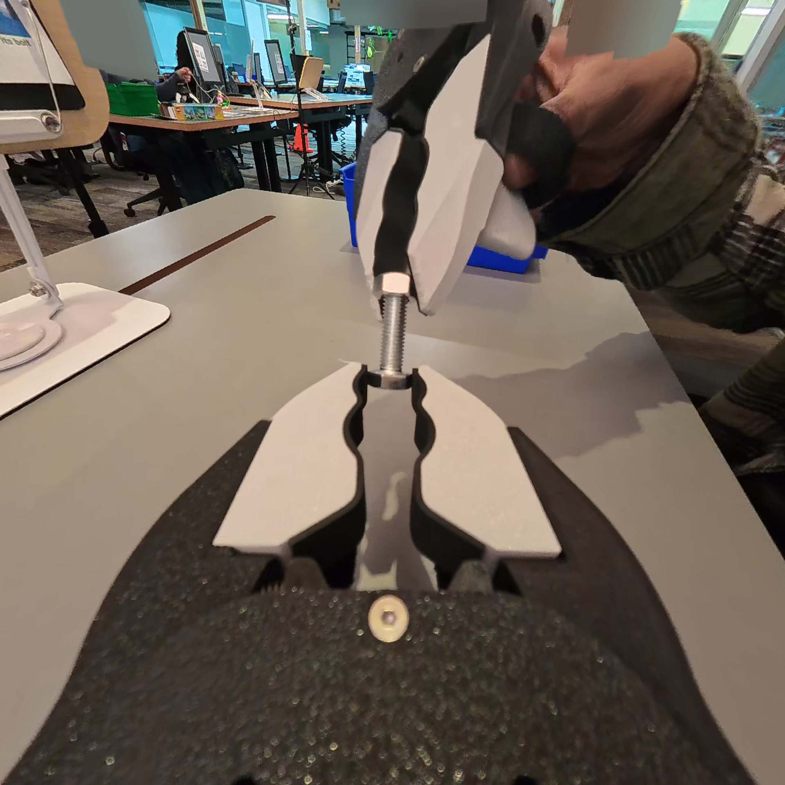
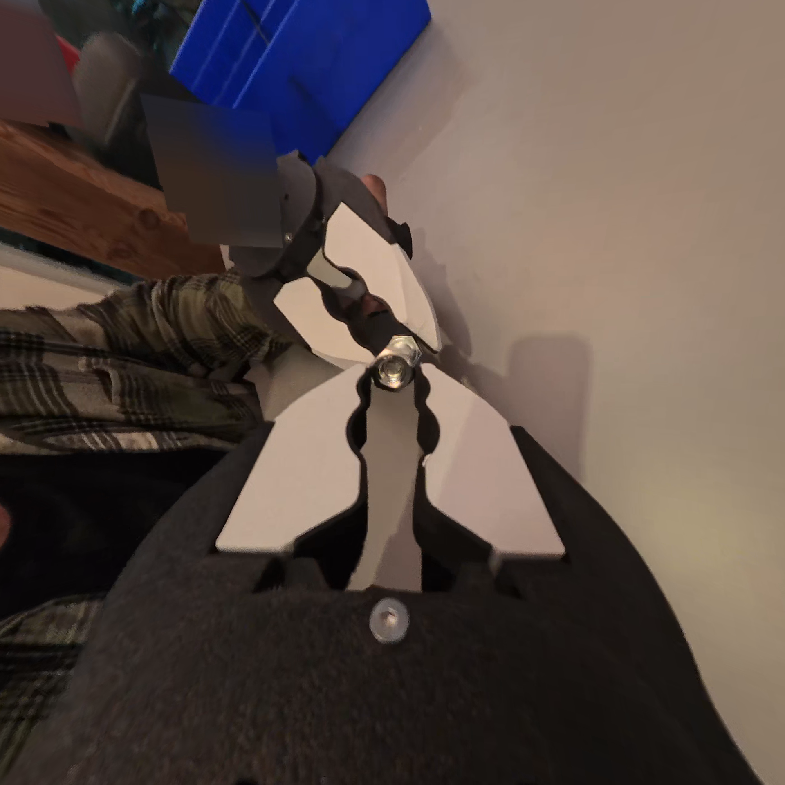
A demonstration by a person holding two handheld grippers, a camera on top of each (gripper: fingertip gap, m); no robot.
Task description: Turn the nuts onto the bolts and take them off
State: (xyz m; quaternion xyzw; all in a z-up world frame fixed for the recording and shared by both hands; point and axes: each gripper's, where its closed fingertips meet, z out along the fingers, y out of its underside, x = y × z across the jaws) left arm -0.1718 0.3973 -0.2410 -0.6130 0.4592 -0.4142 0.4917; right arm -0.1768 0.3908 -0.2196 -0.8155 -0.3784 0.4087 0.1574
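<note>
The bolt [image 1: 393,340] stands upright above the worktop [image 1: 238,340], its head pinched between the left gripper's [image 1: 390,376] narrowed fingers. The nut [image 1: 395,285] sits at the threaded tip, clamped by the right gripper [image 2: 393,374], whose fingers are closed on it. Whether the threads have engaged is hard to tell. A tilted nut could cross-thread and jam; twisting against a light hold could spin the bolt or drop it.
</note>
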